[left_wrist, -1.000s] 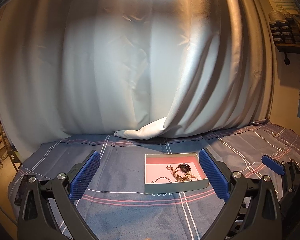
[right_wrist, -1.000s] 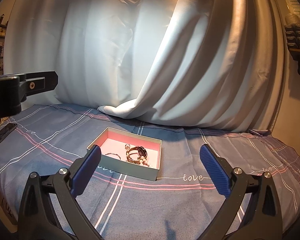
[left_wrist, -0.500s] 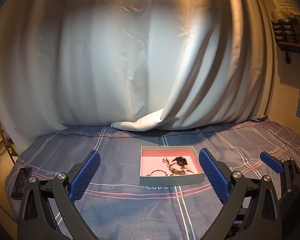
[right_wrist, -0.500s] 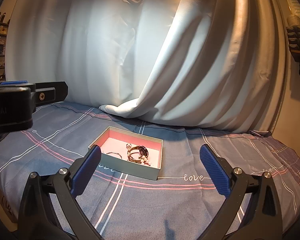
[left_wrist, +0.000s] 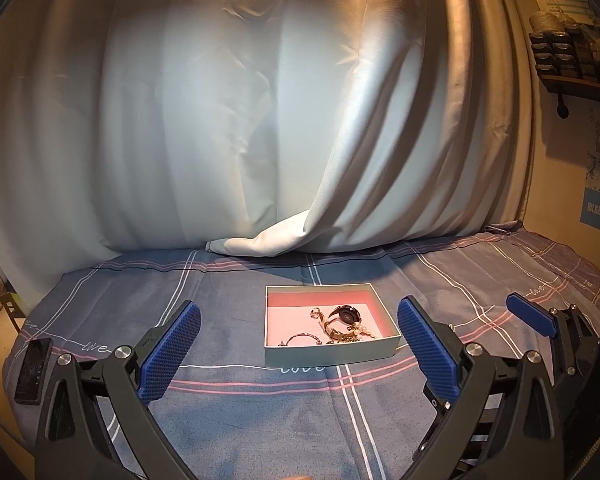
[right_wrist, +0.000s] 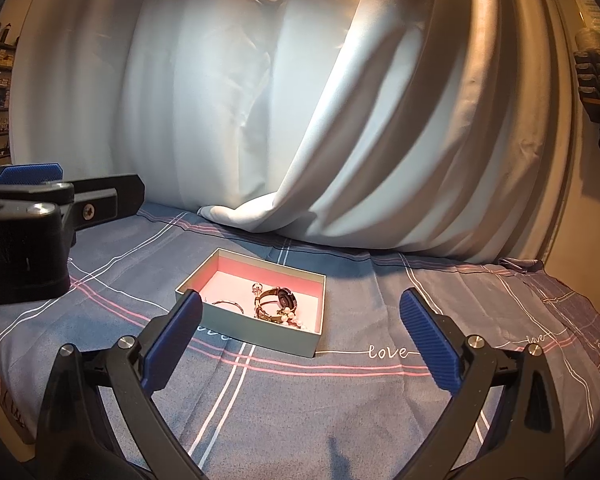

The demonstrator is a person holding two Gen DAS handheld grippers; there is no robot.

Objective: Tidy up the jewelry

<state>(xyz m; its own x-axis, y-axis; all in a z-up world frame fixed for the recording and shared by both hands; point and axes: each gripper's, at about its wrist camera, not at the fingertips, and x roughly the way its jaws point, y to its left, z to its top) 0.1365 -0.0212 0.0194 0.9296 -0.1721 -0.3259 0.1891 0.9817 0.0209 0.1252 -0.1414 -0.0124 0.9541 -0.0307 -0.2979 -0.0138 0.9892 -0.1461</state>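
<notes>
While both the left gripper (left_wrist: 298,350) and right gripper (right_wrist: 300,334) are held spread and empty, a watch (left_wrist: 346,315) is seen inside the box (left_wrist: 332,350).

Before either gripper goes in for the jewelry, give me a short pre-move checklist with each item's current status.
1. Left gripper open, nothing between the pads: ok.
2. Right gripper open and empty: ok.
3. Box lidless, sitting flat on the plaid cloth: ok.
4. Pieces separable: watch, pearl strand and chains lie tangled at the right side; thin bangle lies apart: not ok for the cluster.
5. Destination for sorted pieces: none visible, one undivided box: cannot tell.
6. Dark phone at the cloth's left edge, away from the box: ok.
</notes>
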